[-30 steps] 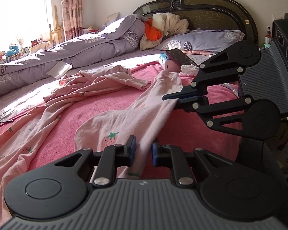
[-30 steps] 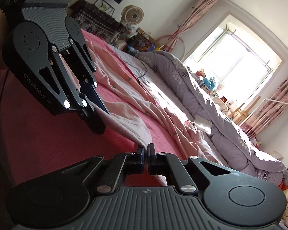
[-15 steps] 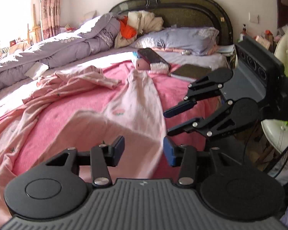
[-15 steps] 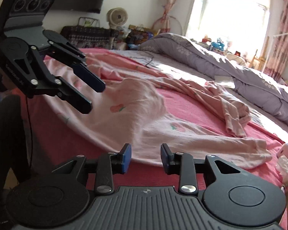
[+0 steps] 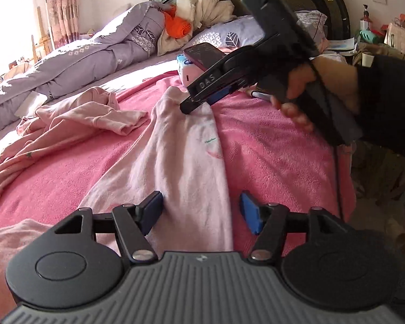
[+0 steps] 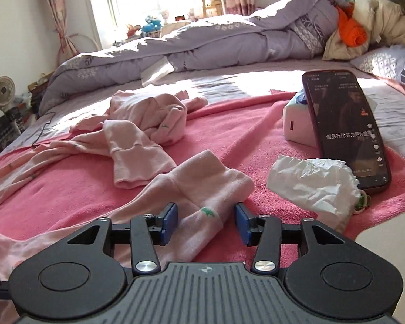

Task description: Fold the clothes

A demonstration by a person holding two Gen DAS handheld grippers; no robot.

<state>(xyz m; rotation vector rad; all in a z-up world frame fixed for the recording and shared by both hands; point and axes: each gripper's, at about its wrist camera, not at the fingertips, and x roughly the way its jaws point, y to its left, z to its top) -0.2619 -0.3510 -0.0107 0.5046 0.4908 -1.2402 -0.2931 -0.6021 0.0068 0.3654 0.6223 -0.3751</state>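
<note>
The pink pyjama trousers (image 5: 186,151) lie spread along the pink blanket (image 5: 270,148) on the bed. The left tool (image 5: 201,210) stands spread over a trouser leg, pads clear. The right tool (image 6: 206,222), its jaws just opened further, straddles the cuff (image 6: 202,186) without pinching it; a phone (image 6: 345,127) leans at 2 o'clock.

Both hand-held grippers, left (image 5: 201,212) and right (image 6: 206,222), gape, jaws just opening.
</note>
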